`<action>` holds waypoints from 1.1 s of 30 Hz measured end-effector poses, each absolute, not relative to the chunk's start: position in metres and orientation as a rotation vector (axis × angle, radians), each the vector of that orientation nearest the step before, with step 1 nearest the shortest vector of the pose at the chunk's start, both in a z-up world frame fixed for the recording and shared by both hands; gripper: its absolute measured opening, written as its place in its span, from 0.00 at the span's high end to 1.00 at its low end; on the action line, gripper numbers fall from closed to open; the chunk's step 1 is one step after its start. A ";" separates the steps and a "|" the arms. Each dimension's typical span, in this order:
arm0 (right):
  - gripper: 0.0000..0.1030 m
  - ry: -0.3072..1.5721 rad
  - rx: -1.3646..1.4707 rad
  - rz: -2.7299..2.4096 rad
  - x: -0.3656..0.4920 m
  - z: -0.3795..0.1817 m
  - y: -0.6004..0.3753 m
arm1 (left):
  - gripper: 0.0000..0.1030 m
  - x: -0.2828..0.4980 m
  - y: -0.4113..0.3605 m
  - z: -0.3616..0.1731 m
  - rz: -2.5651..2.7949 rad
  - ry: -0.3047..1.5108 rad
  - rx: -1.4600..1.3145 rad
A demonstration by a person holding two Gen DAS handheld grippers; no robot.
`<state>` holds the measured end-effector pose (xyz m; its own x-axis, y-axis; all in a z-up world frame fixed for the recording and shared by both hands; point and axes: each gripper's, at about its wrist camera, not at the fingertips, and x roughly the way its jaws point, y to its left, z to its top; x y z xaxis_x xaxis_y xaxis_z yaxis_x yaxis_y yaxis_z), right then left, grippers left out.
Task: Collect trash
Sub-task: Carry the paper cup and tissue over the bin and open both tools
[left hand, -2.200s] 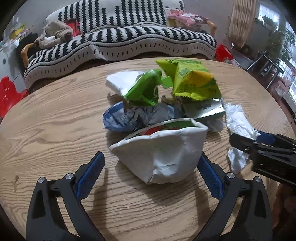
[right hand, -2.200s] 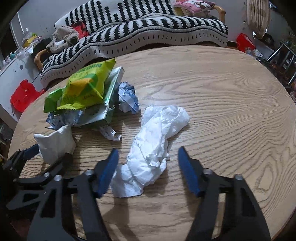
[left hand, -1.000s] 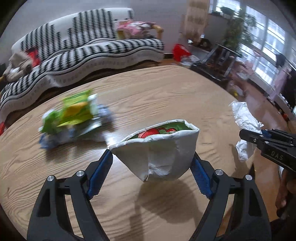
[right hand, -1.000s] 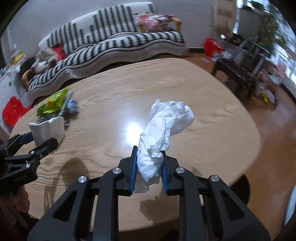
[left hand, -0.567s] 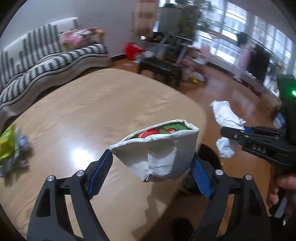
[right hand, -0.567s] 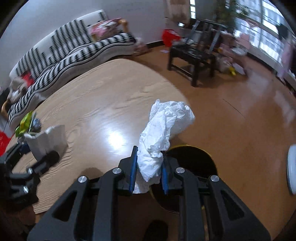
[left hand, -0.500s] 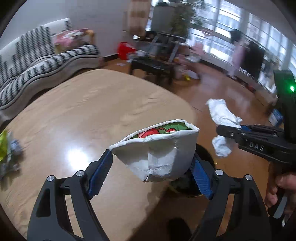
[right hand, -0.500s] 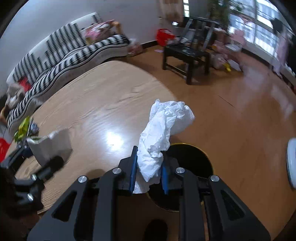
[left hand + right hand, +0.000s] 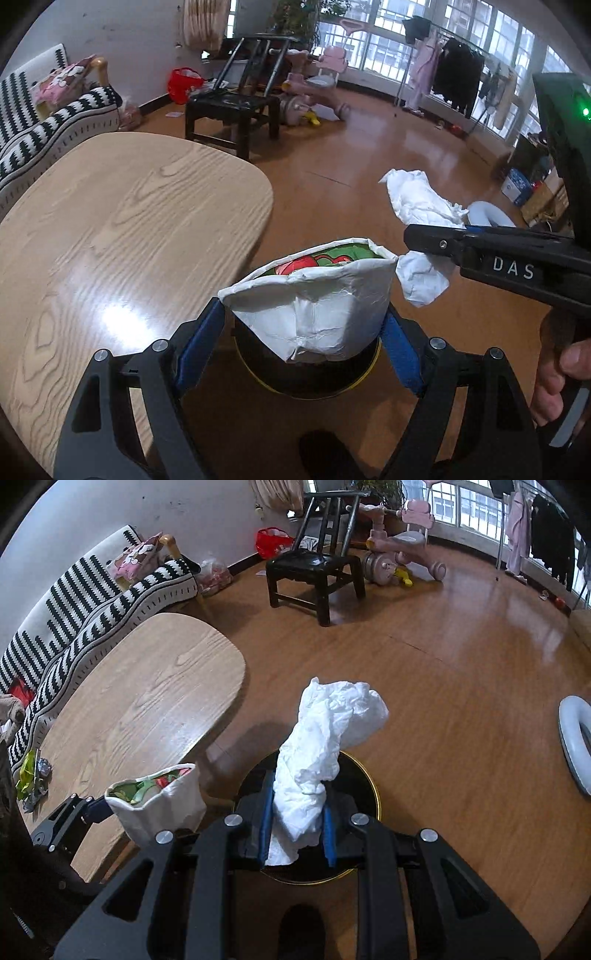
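My left gripper [image 9: 301,336] is shut on a white snack bag [image 9: 314,306] with a red and green inside, held above a black trash bin with a yellow rim [image 9: 314,387] on the floor. My right gripper [image 9: 297,821] is shut on a crumpled white tissue [image 9: 321,746], held over the same bin [image 9: 360,786]. The tissue [image 9: 417,206] and the right gripper also show at the right of the left wrist view. The snack bag [image 9: 159,805] shows at the left of the right wrist view. More wrappers [image 9: 31,775] lie on the far part of the table.
The wooden table [image 9: 110,229] is at the left, its edge close to the bin. A black stool [image 9: 314,572], a striped sofa [image 9: 92,602], a pink toy trike [image 9: 402,550] and a white ring [image 9: 576,738] stand around on the wooden floor.
Both grippers have swung further off the table to the right with their loads and now hang over the bin. The wrapper pile has dropped out of the left wrist view.
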<state>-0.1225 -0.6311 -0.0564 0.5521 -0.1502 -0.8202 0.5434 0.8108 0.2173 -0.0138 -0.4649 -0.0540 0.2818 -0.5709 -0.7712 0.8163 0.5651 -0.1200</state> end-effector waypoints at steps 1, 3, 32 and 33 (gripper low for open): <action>0.78 0.902 0.481 -0.434 -0.123 -0.057 -0.632 | 0.22 -0.015 -0.465 -0.055 -0.952 0.877 0.326; 0.78 0.904 0.480 -0.435 -0.122 -0.058 -0.632 | 0.22 -0.014 -0.466 -0.057 -0.950 0.880 0.329; 0.49 0.890 0.458 -0.469 -0.122 -0.056 -0.632 | 0.13 -0.009 -0.478 -0.064 -0.966 0.914 0.346; 0.48 0.889 0.458 -0.469 -0.122 -0.056 -0.632 | 0.12 -0.009 -0.477 -0.063 -0.963 0.913 0.345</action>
<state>-0.1223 -0.6320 -0.0556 0.5440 -0.1956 -0.8159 0.5629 0.8063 0.1820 -0.0086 -0.4771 -0.0635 0.2491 -0.5537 -0.7946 0.8226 0.5540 -0.1282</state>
